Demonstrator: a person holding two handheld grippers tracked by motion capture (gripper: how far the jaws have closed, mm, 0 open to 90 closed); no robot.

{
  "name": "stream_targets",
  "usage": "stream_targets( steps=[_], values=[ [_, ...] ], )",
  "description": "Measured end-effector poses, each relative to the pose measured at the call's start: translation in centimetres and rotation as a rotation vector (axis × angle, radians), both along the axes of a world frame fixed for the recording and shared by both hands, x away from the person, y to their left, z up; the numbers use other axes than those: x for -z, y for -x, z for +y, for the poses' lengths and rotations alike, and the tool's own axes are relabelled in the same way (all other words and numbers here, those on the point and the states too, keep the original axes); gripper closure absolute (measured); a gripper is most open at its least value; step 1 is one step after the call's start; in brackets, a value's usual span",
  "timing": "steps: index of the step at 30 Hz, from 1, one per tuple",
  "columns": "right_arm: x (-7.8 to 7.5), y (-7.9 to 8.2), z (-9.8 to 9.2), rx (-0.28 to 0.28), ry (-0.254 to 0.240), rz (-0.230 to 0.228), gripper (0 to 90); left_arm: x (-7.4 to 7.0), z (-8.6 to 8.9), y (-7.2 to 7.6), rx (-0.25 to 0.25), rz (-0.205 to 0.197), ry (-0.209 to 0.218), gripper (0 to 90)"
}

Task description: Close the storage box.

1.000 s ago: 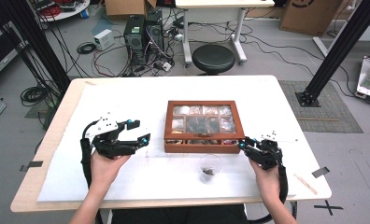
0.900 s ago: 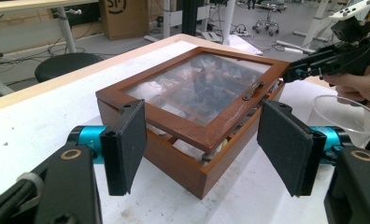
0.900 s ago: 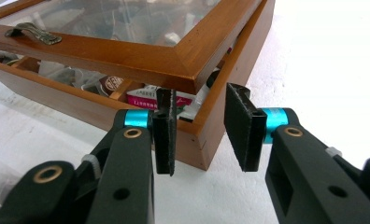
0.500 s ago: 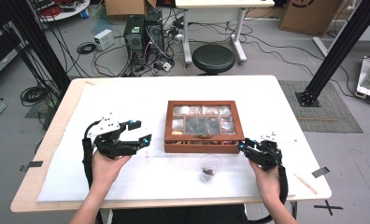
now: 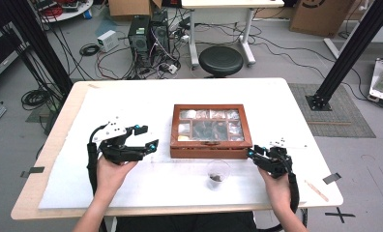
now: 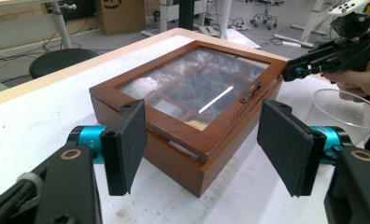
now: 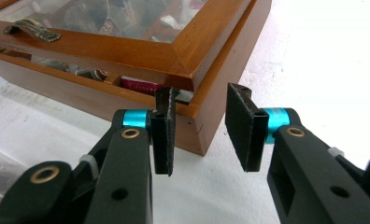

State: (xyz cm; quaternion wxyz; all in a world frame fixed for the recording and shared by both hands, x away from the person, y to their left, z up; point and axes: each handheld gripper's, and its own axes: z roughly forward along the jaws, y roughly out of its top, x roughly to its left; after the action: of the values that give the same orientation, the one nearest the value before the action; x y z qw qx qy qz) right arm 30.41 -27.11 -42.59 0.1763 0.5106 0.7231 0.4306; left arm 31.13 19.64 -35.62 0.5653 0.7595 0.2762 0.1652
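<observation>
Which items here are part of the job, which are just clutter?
In play:
wooden box, glass lid ajar
right gripper, jaws either side of the box's front corner
left gripper, open beside the box
clear cup

Lying about:
black stool
computer towers
cardboard box

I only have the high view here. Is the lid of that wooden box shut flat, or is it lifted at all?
Observer: The right gripper view shows the lid slightly raised off the base, with a gap along the front.
Operator: Is the right gripper clamped on it?
Observer: No. The right gripper has its jaws apart at the base's corner, one pad tipped at that gap, nothing pinched.
Operator: And the left one?
Observer: The left gripper is open wide, pointed at the lid and touching nothing.
</observation>
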Motion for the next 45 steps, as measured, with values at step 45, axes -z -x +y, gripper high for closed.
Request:
stream_targets(
  steps=[45],
  values=[
    [-9.2, -1.1, -0.5, -0.057, 0.016, -0.394, 33.2, -1.5, 2.7, -0.5, -0.063, -0.033, 0.079, 31.9]
  ],
)
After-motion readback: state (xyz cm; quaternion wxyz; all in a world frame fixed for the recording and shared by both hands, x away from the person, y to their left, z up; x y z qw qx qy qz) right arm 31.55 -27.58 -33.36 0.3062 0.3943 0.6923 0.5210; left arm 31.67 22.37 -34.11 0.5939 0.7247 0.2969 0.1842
